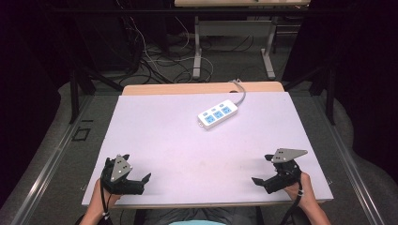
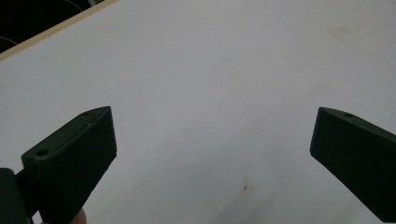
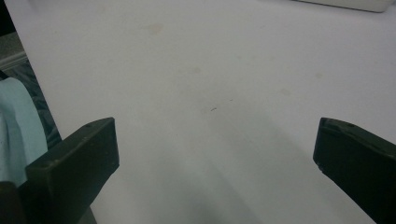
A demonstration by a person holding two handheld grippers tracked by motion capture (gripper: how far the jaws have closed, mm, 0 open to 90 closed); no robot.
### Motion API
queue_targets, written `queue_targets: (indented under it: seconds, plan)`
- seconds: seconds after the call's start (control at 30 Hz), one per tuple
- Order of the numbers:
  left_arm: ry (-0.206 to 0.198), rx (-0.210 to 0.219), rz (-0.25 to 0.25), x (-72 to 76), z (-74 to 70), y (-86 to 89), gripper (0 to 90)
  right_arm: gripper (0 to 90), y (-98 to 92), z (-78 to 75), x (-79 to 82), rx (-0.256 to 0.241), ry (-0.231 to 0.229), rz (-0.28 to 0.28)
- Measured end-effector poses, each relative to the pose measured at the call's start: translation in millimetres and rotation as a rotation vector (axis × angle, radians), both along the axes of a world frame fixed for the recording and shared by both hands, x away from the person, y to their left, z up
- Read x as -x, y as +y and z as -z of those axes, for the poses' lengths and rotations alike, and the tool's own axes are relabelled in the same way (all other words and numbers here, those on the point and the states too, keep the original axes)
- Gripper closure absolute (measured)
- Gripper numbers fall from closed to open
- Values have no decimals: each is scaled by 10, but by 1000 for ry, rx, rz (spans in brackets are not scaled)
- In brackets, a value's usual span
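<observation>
Two tongs idling at the near edge of the desk (image 1: 155, 136): left tongs (image 1: 141, 182) and right tongs (image 1: 261, 182) are both gaping wide, gripping nothing, tips pointing inward at each other. White power strip (image 1: 218, 114) is lying flat toward the far side, closer to the right tongs but well apart from both, its cable (image 1: 241, 91) trailing off the far edge.

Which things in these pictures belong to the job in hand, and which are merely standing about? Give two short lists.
Belonging to the job:
- white power strip with blue sockets, lying on the table, nearest to both grippers
- left gripper, open, holding nothing
- right gripper, open, holding nothing

Merely standing about:
- tangled cables on the floor beyond the table
- second table's legs farther back
</observation>
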State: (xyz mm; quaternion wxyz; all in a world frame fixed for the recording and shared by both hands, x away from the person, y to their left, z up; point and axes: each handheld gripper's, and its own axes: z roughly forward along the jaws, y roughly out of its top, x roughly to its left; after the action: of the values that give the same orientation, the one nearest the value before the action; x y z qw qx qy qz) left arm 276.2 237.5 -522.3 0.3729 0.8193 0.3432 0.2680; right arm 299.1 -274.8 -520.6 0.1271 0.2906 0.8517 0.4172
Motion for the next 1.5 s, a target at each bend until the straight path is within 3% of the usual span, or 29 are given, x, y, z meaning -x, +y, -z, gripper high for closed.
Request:
queue_targets:
  seconds: [0.27,0.53,0.63,0.73,1.5]
  plan:
    - [0,-19,3,-2,3,-12,5,0,16,10,9,11,1,20]
    - [-3,-12,-2,-5,8,-5,5,0,33,5,-15,28,13,15]
    - [-3,-11,-3,-7,8,-6,5,0,38,10,-40,26,-13,23]
    - [-3,-18,-2,-5,6,-12,5,0,45,5,-40,21,-3,28]
    - [-3,-26,-5,-10,15,-28,3,0,274,-75,-269,66,-34,11]
